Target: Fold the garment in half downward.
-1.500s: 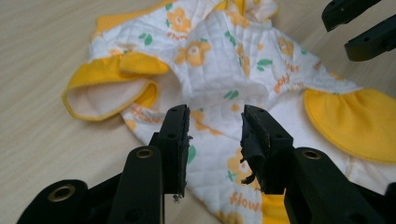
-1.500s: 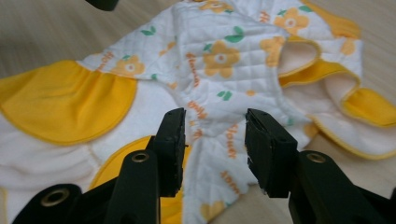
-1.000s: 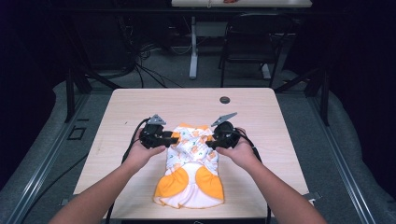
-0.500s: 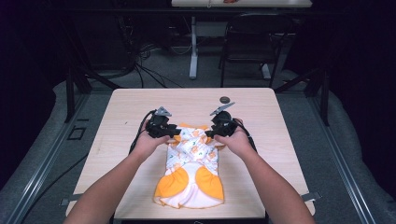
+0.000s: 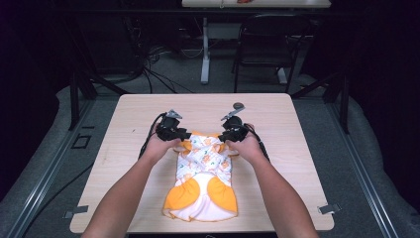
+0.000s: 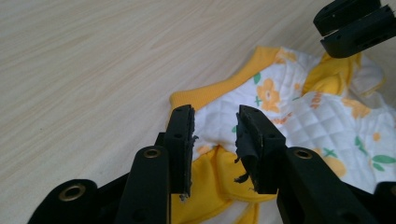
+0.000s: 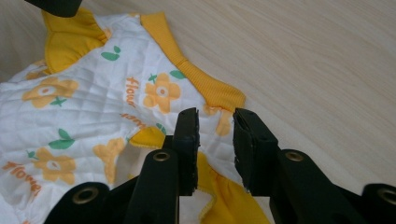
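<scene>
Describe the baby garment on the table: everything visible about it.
The garment is small, of white quilted-looking fabric printed with orange flowers, green leaves and the word "flower", with yellow-orange ribbed trim at its far edge and yellow-orange panels near the person. It lies flat on the table, lengthwise away from the person, its sides folded inward. The left gripper and right gripper straddle its two far corners, jaws just closing, with a gap left; whether the pads grip cloth is unclear.

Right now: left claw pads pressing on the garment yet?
Apart. The left gripper view shows the left claw half open, jaws just closing; a gap shows between its pads and the garment.
</scene>
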`<action>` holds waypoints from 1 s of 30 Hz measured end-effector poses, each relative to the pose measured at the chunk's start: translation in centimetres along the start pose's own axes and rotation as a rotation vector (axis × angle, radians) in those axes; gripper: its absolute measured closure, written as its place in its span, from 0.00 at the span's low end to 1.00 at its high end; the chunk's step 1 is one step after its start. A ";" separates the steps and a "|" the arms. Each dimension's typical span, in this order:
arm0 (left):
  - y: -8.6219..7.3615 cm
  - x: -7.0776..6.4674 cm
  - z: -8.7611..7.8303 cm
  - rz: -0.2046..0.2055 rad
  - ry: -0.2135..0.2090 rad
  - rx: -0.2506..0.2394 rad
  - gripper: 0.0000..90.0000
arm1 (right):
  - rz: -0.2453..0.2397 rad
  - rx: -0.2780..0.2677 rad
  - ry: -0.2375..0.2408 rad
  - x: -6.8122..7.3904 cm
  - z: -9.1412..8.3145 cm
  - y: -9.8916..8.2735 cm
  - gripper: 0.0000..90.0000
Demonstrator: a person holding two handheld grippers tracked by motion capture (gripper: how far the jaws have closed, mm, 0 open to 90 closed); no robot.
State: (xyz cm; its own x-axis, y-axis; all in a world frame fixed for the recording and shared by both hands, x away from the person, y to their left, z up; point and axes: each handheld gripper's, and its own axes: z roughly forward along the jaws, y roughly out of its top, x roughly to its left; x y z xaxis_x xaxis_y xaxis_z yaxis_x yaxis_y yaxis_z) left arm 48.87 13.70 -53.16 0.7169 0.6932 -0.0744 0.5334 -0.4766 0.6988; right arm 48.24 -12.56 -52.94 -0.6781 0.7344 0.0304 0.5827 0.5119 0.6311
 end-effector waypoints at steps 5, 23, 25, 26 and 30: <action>-0.3 0.4 0.8 -0.009 0.015 0.017 0.77 | 0.006 0.009 -0.023 -0.1 0.8 -0.1 0.80; -1.1 0.3 3.1 -0.033 0.070 0.087 0.69 | 0.018 0.075 -0.056 0.0 2.7 -0.5 0.73; -1.2 0.3 3.3 -0.034 0.072 0.098 0.69 | 0.026 0.085 -0.060 0.0 3.0 -0.7 0.73; -1.2 0.3 3.3 -0.034 0.073 0.100 0.69 | 0.019 0.091 -0.058 -0.2 3.1 -0.7 0.73; -1.5 0.5 3.5 -0.037 0.068 0.110 0.68 | 0.040 0.093 -0.038 -0.5 3.1 -0.9 0.73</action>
State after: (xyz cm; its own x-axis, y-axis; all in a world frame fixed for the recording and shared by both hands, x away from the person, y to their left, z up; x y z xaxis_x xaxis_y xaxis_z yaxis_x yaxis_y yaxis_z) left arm 49.97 12.84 -56.72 0.6658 0.7446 -0.0480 0.6079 -0.5040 0.6136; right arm 49.44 -12.03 -55.88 -0.6369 0.7706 0.0240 0.6494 0.5194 0.5554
